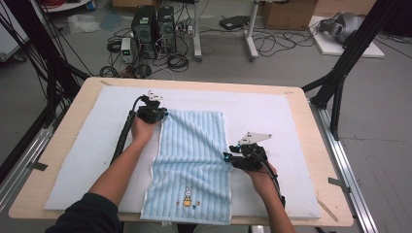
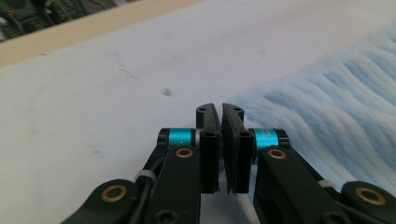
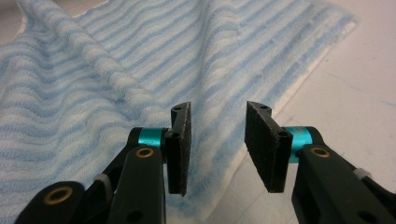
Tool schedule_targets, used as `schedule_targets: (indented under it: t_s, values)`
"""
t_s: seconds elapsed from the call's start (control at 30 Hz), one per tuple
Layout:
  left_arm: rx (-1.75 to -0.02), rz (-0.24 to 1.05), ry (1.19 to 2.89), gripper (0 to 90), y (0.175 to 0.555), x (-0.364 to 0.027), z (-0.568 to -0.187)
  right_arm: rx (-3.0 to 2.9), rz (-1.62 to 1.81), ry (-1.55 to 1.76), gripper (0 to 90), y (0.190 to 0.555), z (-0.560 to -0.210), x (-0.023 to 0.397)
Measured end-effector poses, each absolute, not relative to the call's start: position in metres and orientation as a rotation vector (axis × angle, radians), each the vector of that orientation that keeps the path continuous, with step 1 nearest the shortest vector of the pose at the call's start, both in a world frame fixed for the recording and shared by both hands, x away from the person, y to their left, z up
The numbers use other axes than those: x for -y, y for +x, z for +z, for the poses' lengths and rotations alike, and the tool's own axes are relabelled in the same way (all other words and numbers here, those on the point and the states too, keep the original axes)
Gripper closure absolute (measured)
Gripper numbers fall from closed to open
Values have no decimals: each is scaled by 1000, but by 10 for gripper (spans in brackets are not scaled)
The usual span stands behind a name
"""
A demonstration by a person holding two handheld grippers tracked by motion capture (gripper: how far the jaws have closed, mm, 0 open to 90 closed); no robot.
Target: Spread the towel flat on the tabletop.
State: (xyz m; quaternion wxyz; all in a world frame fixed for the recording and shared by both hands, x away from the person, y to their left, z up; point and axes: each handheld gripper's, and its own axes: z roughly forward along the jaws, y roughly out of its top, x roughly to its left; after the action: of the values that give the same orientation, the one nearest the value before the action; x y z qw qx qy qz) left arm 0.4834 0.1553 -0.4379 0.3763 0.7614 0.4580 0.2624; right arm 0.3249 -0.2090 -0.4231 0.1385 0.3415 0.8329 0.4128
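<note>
Blue-and-white striped terry towel (image 1: 192,162), ribbed and fluffy, lies on the white foam pad (image 1: 272,114) toward the counter's near edge, hanging over it. The left claw (image 2: 220,114), flat black pads nearly together, sits at its far left corner, nothing visibly pinched. The right claw (image 3: 217,122) stands parted over the towel's right hem.

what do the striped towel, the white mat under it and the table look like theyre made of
Striped towel: soft terry-like cloth, seemingly cotton, pale blue and white; fuzzy raised ribs and limp folds show in the right gripper view.
White mat: looks like foam or felt sheet, matte, with small marks and a dent.
Table: light wood or wood-look board, smooth and pale tan, judging by its edge.
</note>
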Motion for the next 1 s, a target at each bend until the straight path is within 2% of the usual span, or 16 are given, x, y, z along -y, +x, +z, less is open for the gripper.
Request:
schedule_targets:
  t_s: [0.03, 0.07, 0.1, 0.13, 0.23, 0.37, 0.57, 0.73, 0.8, 0.87, 0.97, 1.0]
  values:
    - [-1187, 682, 1925, 835, 485, -158, -438, -2406, 1195, 989, 609, 325, -423, 209]
    - [-1205, 690, 1907, 778, 486, -160, -438, -2403, 1194, 994, 607, 326, -423, 209]
    - [-1237, 683, 1885, 646, 487, -162, -439, -2399, 1194, 998, 603, 326, -423, 209]
    - [-1262, 659, 1873, 552, 487, -165, -439, -2389, 1197, 1006, 597, 327, -424, 209]
    - [-1297, 591, 1885, 496, 487, -170, -441, -2337, 1210, 1045, 588, 332, -424, 212]
    - [-1301, 504, 1820, 484, 481, -178, -440, -2258, 1211, 1129, 581, 350, -425, 216]
    - [-1295, 422, 1835, 447, 472, -182, -441, -2272, 1135, 1119, 494, 397, -434, 205]
    - [-1258, 355, 1867, 436, 467, -176, -438, -2227, 1075, 1196, 363, 435, -438, 183]
    - [-1250, 366, 1855, 441, 464, -175, -437, -2252, 1056, 1192, 363, 447, -440, 176]
    - [-1255, 361, 1860, 453, 462, -175, -439, -2262, 1034, 1188, 383, 459, -441, 169]
    - [-1271, 354, 1859, 453, 461, -176, -443, -2264, 988, 1179, 566, 470, -443, 162]
    - [-1274, 352, 1864, 453, 460, -176, -443, -2263, 975, 1222, 592, 475, -445, 162]
